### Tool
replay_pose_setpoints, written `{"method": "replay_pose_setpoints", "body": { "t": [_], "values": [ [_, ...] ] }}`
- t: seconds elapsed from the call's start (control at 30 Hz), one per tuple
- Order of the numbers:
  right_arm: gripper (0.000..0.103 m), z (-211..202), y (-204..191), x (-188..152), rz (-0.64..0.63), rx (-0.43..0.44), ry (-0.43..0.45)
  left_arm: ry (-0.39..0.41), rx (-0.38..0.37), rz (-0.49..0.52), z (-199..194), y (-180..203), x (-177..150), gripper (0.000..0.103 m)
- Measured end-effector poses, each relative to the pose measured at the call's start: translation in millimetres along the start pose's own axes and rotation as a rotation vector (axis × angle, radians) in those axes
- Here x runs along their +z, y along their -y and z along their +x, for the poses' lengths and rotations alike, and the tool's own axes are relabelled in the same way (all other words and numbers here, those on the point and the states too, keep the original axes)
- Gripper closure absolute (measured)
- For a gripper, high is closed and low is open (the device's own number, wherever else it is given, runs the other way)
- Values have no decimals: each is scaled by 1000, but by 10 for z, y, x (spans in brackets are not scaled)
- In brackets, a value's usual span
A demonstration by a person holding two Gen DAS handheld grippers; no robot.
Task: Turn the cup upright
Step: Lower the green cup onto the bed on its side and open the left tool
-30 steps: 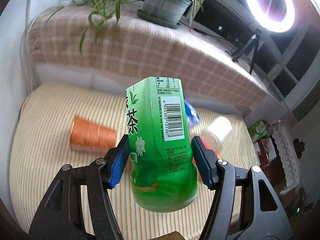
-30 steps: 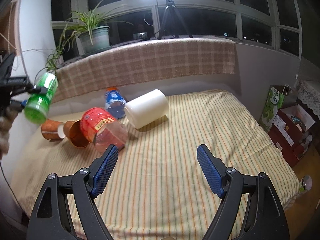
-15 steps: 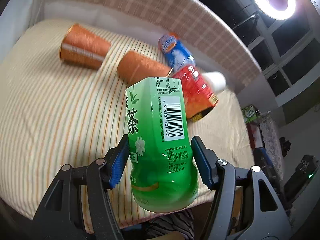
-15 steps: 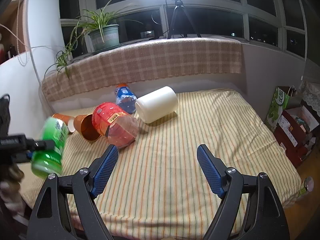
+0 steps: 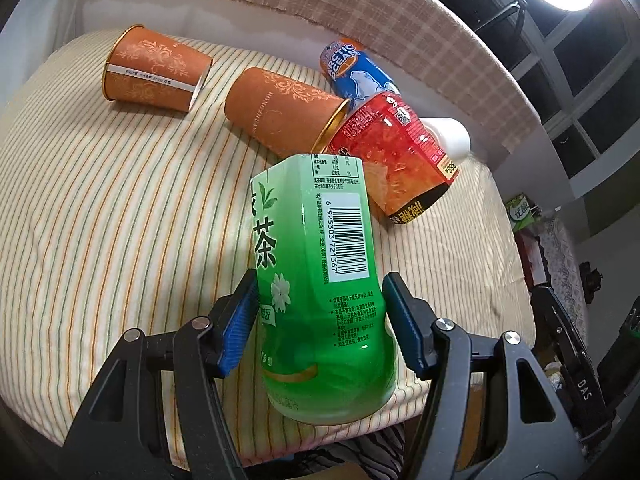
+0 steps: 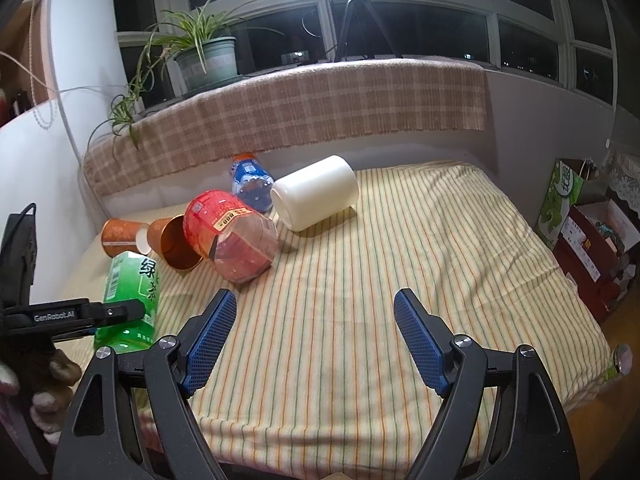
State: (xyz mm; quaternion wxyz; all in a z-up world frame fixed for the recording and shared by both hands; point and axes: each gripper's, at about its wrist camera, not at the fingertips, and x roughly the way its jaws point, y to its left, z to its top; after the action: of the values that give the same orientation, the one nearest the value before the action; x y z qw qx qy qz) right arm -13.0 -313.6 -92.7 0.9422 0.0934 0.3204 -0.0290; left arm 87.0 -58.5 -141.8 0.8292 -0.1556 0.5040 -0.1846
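Note:
My left gripper point(image 5: 320, 320) is shut on a green tea cup point(image 5: 320, 272), held tilted just above the striped bed near its front left edge; it also shows in the right wrist view point(image 6: 130, 300). Two orange paper cups point(image 5: 154, 70) point(image 5: 280, 112) lie on their sides behind it. A red transparent cup point(image 5: 394, 156), a blue cup point(image 5: 356, 70) and a white cup point(image 6: 316, 198) lie on their sides too. My right gripper point(image 6: 314, 336) is open and empty above the bed's front middle.
The striped bed point(image 6: 400, 280) is bounded at the back by a plaid-covered ledge point(image 6: 320, 108) with a potted plant point(image 6: 206, 60). A tripod with a ring light point(image 6: 352, 20) stands behind. Boxes and bags point(image 6: 580, 220) sit on the floor at right.
My left gripper has lowered the green tea cup toward the bed's front left and tilted further down. My right gripper has stayed almost still and open.

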Motion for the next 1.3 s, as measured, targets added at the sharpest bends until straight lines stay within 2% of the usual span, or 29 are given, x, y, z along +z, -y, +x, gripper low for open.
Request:
{"method": "replay_pose_setpoints", "body": {
  "t": [0.4, 0.53, 0.67, 0.77, 0.97, 1.13, 1.3],
  "values": [
    [22, 15, -22, -19, -2, 1, -15, 31, 34, 50, -18, 67, -34, 38],
    [22, 23, -51, -12, -9, 1, -17, 44, 30, 63, -56, 71, -39, 27],
    [22, 39, -75, 3, -10, 6, -16, 67, 38, 77, -123, 80, -27, 26],
    [22, 63, -102, 16, -8, 35, -26, 86, 50, 89, -188, 78, -38, 26],
    [22, 211, -197, 85, 2, 171, -109, 166, 112, 119, -443, 24, -78, 26],
    [22, 308, -450, 194, -69, 256, -155, 230, 188, 157, -676, -32, -175, 26],
    [22, 494, -641, 293, -114, 327, -223, 261, 249, 176, -860, -115, -314, 26]
  ]
}}
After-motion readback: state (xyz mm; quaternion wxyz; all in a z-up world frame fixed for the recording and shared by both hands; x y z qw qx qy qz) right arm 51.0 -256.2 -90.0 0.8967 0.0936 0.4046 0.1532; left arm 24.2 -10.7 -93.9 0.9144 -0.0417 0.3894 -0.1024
